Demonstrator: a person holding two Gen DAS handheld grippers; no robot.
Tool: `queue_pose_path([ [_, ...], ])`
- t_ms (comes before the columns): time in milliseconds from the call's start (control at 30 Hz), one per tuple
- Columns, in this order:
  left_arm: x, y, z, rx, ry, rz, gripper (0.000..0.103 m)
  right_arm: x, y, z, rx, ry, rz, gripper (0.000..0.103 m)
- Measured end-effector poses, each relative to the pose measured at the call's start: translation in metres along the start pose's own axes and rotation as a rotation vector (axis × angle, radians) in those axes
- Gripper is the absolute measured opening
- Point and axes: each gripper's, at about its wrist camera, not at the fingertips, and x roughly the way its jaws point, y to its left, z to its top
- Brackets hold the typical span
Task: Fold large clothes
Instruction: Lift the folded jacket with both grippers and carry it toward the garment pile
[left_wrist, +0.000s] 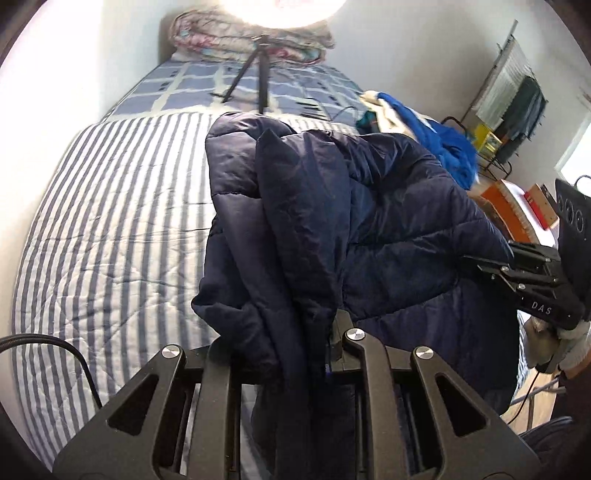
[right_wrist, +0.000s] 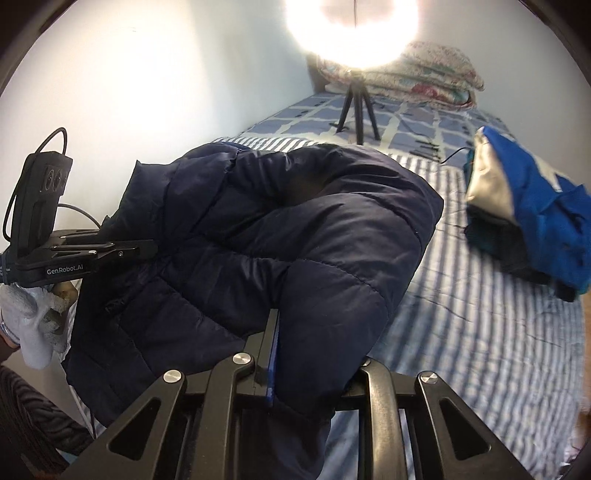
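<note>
Both tongs, left and right, clench bunched edges of a soft, puffy, slippery-looking navy jacket, best gripped at seams.

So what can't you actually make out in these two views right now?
- Left wrist view: the navy jacket hides the left gripper fingers' contact.
- Right wrist view: the ring light is washed out by glare.
- Right wrist view: the blue clothes are blurred; what garments they are is unclear.
</note>
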Motion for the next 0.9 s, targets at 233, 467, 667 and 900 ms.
queue_pose_path([
  [233, 0.000, -0.044, 0.004, 0.052, -0.008, -0.047, 0.016, -0.036, -0.024, -0.015, 0.018, -0.023, -0.035, 0.018],
  [467, 0.009, -0.091, 0.022, 0.098, -0.025, -0.096, 0.016, -0.064, -0.064, -0.024, 0.045, -0.062, -0.074, 0.018],
  [667, 0.027, -0.134, 0.043, 0.138, -0.041, -0.148, 0.016, -0.084, -0.100, -0.031, 0.071, -0.094, -0.131, 0.018],
  [900, 0.058, -0.179, 0.076, 0.188, -0.058, -0.201, 0.016, -0.107, -0.144, -0.034, 0.105, -0.130, -0.213, 0.018],
])
